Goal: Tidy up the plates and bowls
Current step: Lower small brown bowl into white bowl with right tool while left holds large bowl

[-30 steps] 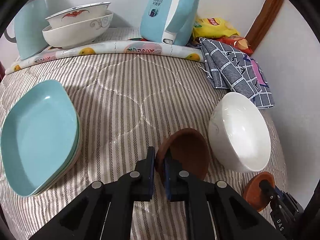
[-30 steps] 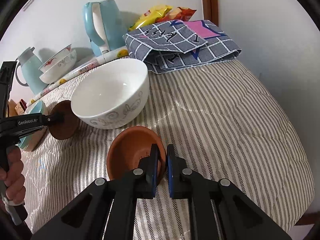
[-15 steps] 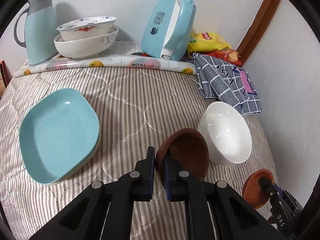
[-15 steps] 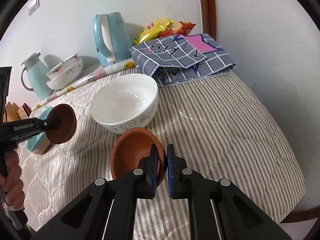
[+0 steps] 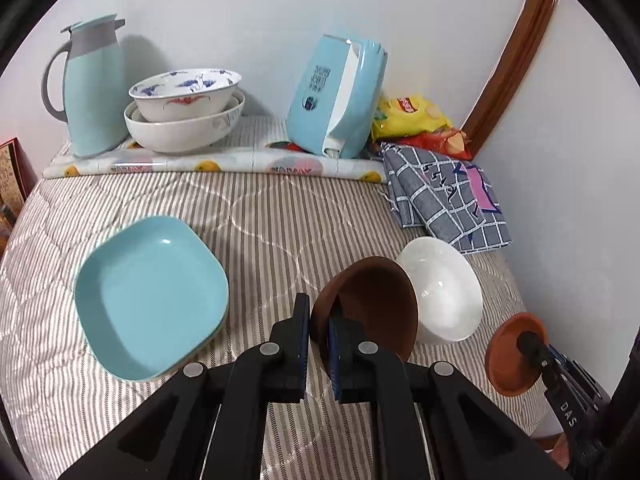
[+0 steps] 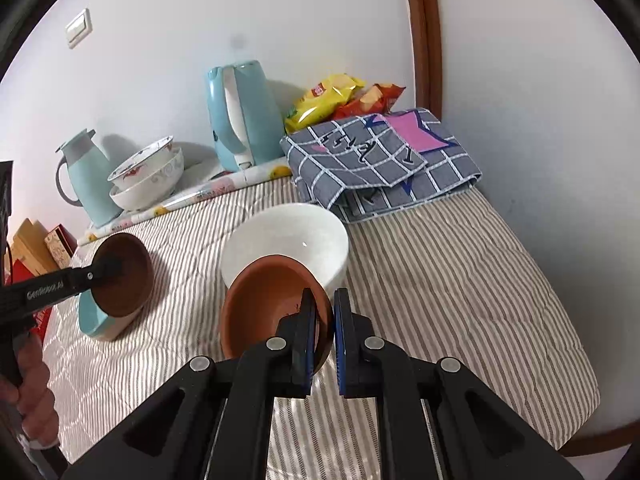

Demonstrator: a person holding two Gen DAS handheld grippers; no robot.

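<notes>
Left wrist view shows our left gripper (image 5: 319, 322) clamped on the rim of a round dark brown bowl (image 5: 370, 308), tilted with its mouth facing us, above the striped cloth (image 5: 260, 220), while our right gripper (image 6: 324, 320) pinches an orange-brown bowl (image 6: 268, 300) beside the white bowl (image 6: 288, 240).

Stacked plates (image 5: 150, 296) left of bowl (image 5: 444, 292), kettle (image 5: 336, 96) behind

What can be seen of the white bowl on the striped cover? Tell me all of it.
The white bowl is round, deep and glossy, likely ceramic, with a glint of light inside. It looks empty and stands upright on the striped cover, in front of the folded checked cloth. No gripper touches it; in both views a held brown dish overlaps its near side.
</notes>
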